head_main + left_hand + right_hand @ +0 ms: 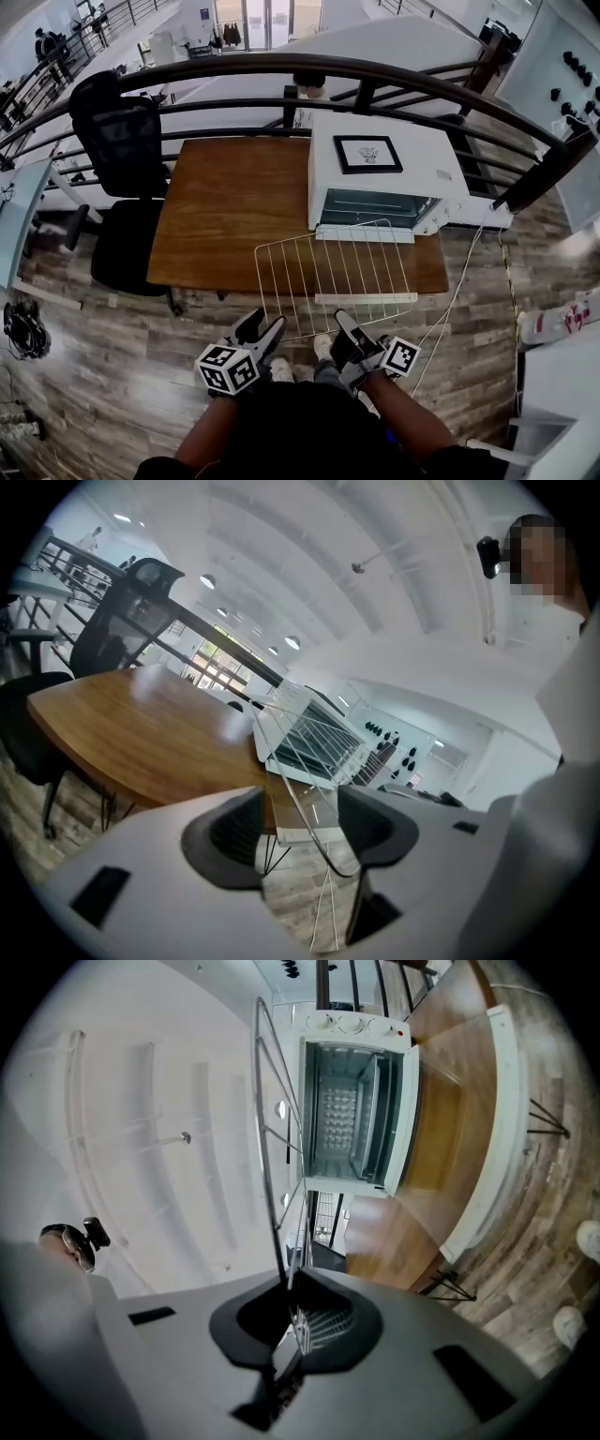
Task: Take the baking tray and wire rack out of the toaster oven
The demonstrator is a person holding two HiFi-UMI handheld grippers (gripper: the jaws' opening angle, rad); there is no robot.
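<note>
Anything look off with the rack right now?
The wire rack juts past the table edge, clamped only by the right hand-held gripper; the left hand-held gripper stands open around its corner wire. Nothing spilled or damaged.

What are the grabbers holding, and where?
The right gripper pinches the wire rack by its near edge. The left gripper is open around its corner, gripping nothing.

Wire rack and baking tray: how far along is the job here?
Done: the white toaster oven stands open and the white wire rack looks out of it. In hand: the right tool is shut on the rack's near edge; the left tool is open around it. Left: setting the rack down; no baking tray shows outside the oven.
</note>
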